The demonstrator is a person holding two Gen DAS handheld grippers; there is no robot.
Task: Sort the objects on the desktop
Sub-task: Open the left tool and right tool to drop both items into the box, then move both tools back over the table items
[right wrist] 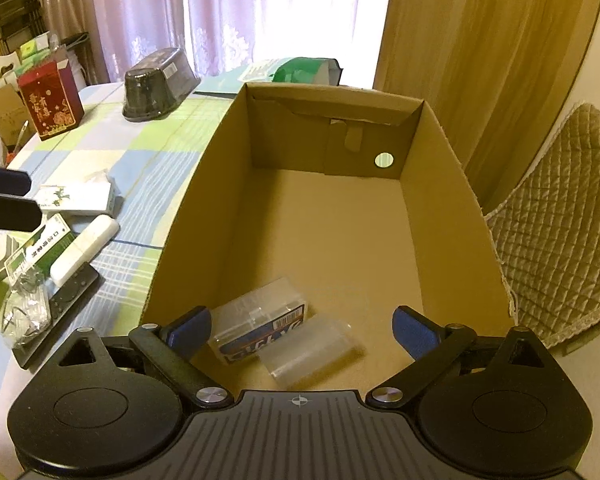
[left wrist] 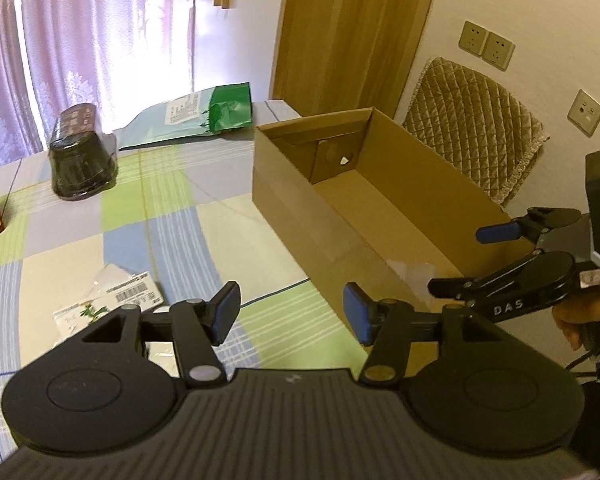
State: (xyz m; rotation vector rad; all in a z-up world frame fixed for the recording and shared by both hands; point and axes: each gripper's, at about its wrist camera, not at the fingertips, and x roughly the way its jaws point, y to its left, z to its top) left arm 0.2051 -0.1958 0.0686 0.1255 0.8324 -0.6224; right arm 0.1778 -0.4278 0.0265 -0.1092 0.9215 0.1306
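Clear plastic case [right wrist: 260, 330], seemingly with loose lid, is held in cardboard box [right wrist: 452, 216] at near end; both grippers [left wrist: 290, 316] [right wrist: 300, 330] spread, empty; table-edge clutter [right wrist: 66, 256] risks being knocked off.

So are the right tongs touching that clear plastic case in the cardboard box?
Apart. The right wrist view shows the right tongs open above the clear plastic case, which lies on the cardboard box floor.
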